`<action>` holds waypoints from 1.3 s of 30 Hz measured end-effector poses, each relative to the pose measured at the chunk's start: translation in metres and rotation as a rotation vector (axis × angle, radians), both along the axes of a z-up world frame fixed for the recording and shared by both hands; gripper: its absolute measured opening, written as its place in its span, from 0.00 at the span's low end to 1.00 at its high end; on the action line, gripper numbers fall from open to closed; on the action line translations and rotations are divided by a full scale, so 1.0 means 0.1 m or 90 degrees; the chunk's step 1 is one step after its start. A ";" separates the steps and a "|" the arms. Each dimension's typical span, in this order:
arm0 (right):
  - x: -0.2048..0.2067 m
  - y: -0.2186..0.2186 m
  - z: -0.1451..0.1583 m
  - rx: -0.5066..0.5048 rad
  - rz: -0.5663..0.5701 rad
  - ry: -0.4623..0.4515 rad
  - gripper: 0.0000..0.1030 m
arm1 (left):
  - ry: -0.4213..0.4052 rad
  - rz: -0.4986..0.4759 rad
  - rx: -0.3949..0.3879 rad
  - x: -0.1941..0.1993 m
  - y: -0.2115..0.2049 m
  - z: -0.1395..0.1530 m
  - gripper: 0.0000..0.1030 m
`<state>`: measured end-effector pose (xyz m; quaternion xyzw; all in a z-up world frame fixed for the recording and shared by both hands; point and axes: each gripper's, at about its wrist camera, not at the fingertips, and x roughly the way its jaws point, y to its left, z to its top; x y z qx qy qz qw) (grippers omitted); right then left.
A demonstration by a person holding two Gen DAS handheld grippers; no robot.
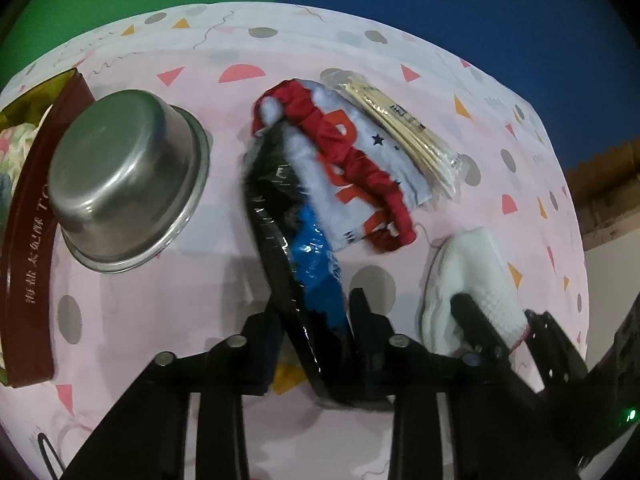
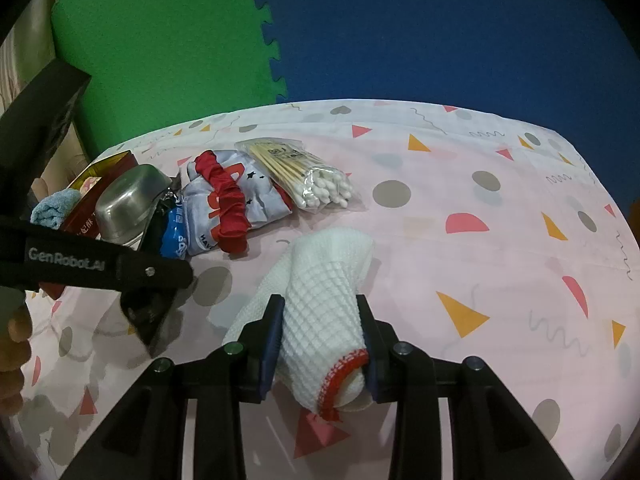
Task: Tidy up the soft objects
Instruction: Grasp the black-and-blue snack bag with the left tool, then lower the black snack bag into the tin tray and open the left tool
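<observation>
My left gripper (image 1: 316,304) is shut on a shiny black and blue packet (image 1: 308,248) that stands on edge on the pink tablecloth (image 1: 160,300). Beyond it lies a white pouch with red letters (image 1: 396,160), with a red scrunchie (image 1: 352,152) draped over it. My right gripper (image 2: 320,304) is shut on a rolled white waffle cloth with red edging (image 2: 320,264). That cloth (image 1: 468,264) shows in the left wrist view at lower right. The scrunchie (image 2: 226,200) and the packet (image 2: 174,236) sit left of the cloth in the right wrist view.
An upturned steel bowl (image 1: 124,180) leans on a dark red tin (image 1: 28,264) at the left; the tin holds a blue towel (image 2: 56,208). A bag of cotton swabs (image 2: 304,176) lies behind the pouch. Green and blue foam mats back the table. A hand (image 2: 16,340) holds the left gripper.
</observation>
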<state>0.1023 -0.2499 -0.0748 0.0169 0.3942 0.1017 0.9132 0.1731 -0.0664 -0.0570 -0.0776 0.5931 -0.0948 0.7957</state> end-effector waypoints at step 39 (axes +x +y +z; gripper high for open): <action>0.00 0.01 0.00 -0.002 0.000 -0.001 0.34 | -0.173 0.035 0.177 -0.31 1.41 1.05 0.20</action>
